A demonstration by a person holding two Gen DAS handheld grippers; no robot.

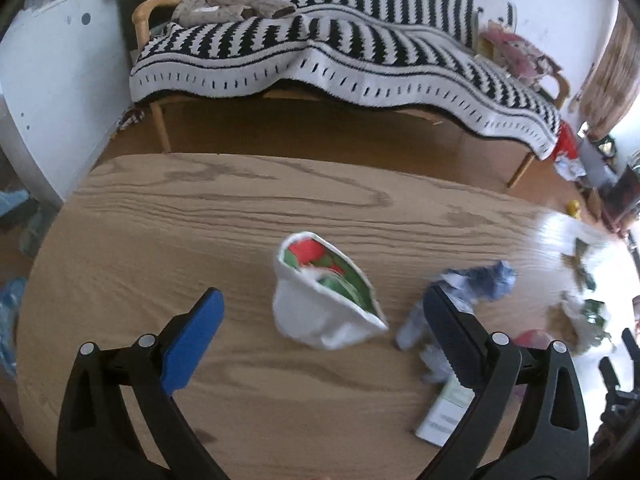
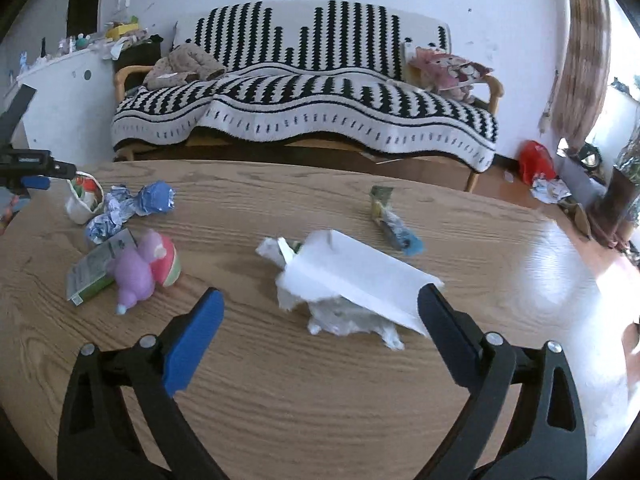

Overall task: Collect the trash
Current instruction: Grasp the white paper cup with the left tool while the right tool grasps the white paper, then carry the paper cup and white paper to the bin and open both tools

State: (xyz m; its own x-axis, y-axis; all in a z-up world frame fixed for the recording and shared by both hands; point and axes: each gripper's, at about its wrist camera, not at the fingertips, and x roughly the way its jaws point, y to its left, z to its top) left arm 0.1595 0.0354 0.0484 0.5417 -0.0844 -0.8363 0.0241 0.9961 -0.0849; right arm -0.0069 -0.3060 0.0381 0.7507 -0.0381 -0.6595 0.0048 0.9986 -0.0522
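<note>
Trash lies on a round wooden table. My left gripper is open, and a crushed white paper cup with a red and green inside lies between its fingers. Crumpled blue-white paper sits by the right finger. My right gripper is open around a folded white paper on crumpled tissue. The cup and crumpled paper also show in the right wrist view, with the left gripper beside them.
A small green-white carton and a pink-purple plush toy lie at the table's left. A green-blue wrapper lies toward the far side. A sofa with a striped blanket stands behind the table. Red bag on the floor.
</note>
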